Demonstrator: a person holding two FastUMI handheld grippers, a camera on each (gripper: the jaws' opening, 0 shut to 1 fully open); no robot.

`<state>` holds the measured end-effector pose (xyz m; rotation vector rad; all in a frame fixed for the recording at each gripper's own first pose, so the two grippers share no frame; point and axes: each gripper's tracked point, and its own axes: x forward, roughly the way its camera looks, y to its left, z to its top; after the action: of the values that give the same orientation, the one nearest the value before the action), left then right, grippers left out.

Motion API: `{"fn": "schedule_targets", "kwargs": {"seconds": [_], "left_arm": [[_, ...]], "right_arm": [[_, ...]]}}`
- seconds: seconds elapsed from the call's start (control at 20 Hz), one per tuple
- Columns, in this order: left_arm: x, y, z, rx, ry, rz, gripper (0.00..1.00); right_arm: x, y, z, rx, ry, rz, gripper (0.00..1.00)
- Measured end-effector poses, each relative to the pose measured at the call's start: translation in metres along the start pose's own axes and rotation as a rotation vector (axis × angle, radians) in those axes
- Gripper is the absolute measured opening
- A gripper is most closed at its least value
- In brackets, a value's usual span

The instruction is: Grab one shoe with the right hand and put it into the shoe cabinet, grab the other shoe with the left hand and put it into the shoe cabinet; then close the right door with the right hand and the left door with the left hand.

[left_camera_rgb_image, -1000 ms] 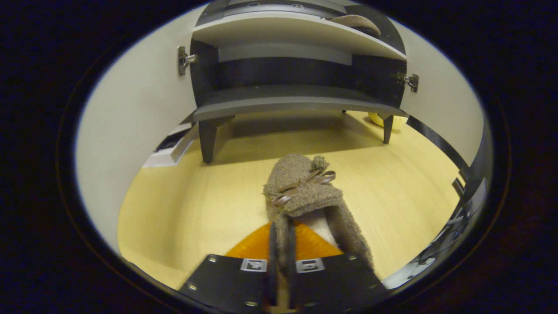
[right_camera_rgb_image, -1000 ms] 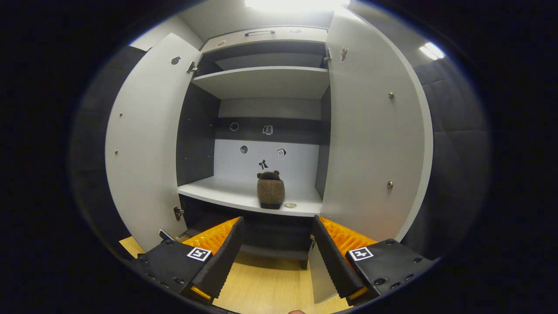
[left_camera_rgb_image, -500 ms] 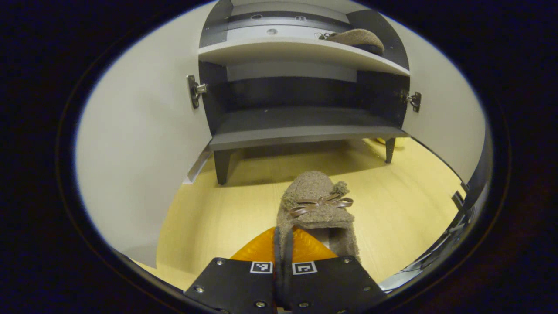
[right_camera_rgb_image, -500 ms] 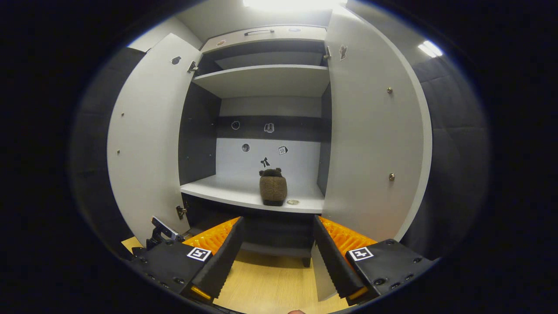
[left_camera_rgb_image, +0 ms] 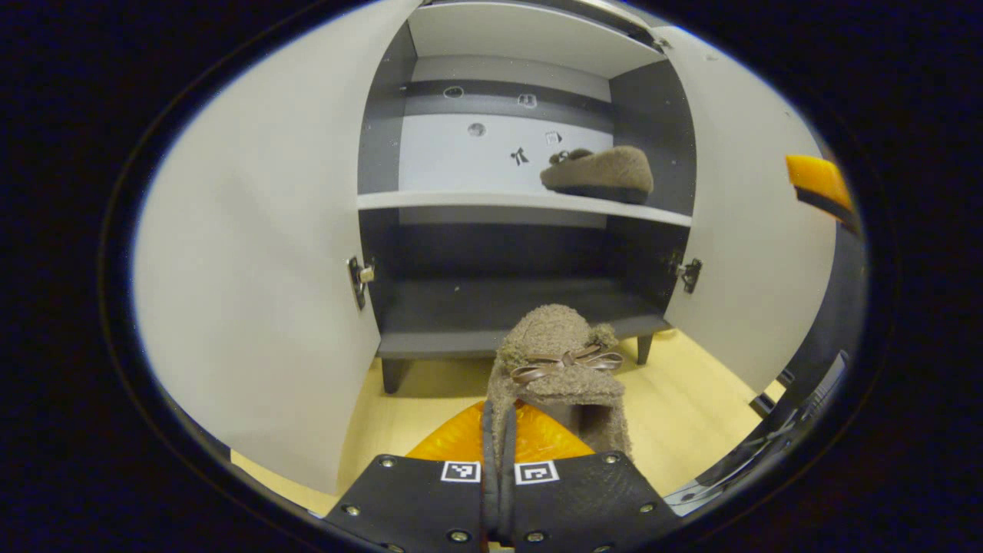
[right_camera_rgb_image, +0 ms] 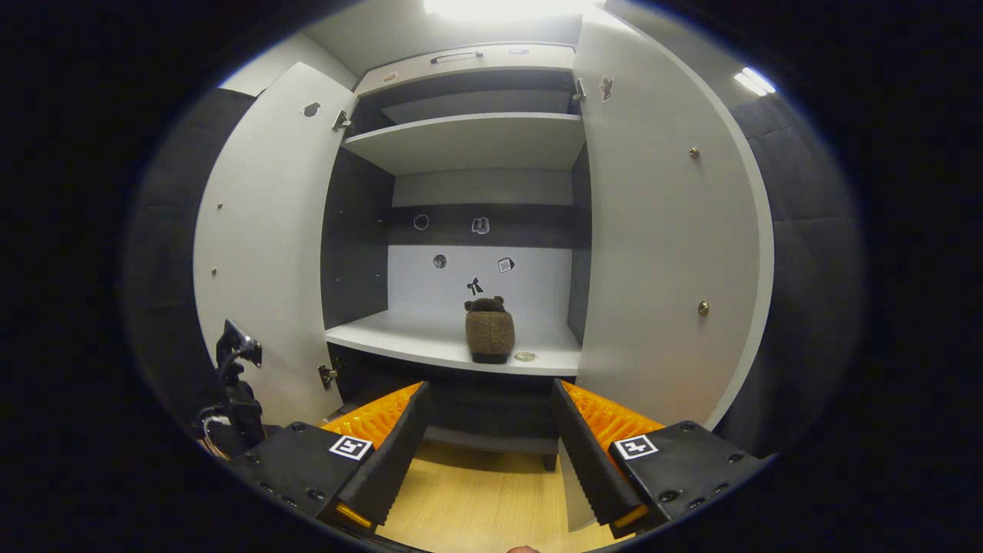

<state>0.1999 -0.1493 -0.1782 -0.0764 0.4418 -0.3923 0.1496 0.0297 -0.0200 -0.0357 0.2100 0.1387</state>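
Note:
A brown fuzzy slipper with a bow (left_camera_rgb_image: 559,361) hangs off the floor in front of the open shoe cabinet, its heel rim pinched by my left gripper (left_camera_rgb_image: 499,442), which is shut on it. The other slipper (left_camera_rgb_image: 599,170) rests on the cabinet's white middle shelf (left_camera_rgb_image: 461,200), toward its right side. In the right gripper view that slipper (right_camera_rgb_image: 489,335) stands toe-away on the shelf (right_camera_rgb_image: 399,339). My right gripper (right_camera_rgb_image: 489,390) is open and holds nothing, below the shelf's front edge. The left gripper (right_camera_rgb_image: 234,384) shows at the lower left of that view.
Both cabinet doors stand wide open: the left door (right_camera_rgb_image: 261,246) and the right door (right_camera_rgb_image: 668,246). A dark bottom shelf (left_camera_rgb_image: 499,307) lies below the white one and an upper shelf (right_camera_rgb_image: 468,138) above. A small round disc (right_camera_rgb_image: 525,356) lies beside the slipper. The floor (left_camera_rgb_image: 691,399) is light wood.
My left gripper has lifted the slipper off the floor and tilted up toward the cabinet, which now looms closer. The right gripper has barely moved and stays open.

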Motion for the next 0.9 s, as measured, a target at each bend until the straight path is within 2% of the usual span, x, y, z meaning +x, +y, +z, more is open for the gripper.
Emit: {"fn": "schedule_targets", "kwargs": {"seconds": [0.2,0.9], "left_arm": [[-0.013,-0.007,0.053,-0.038,-0.102,-0.01,0.01],[0.032,0.002,0.181,-0.108,-0.284,0.036,0.01]], "right_arm": [[-0.003,-0.002,-0.006,0.026,0.011,0.01,0.97],[-0.019,0.0,-0.029,0.051,0.046,0.037,0.98]]}}
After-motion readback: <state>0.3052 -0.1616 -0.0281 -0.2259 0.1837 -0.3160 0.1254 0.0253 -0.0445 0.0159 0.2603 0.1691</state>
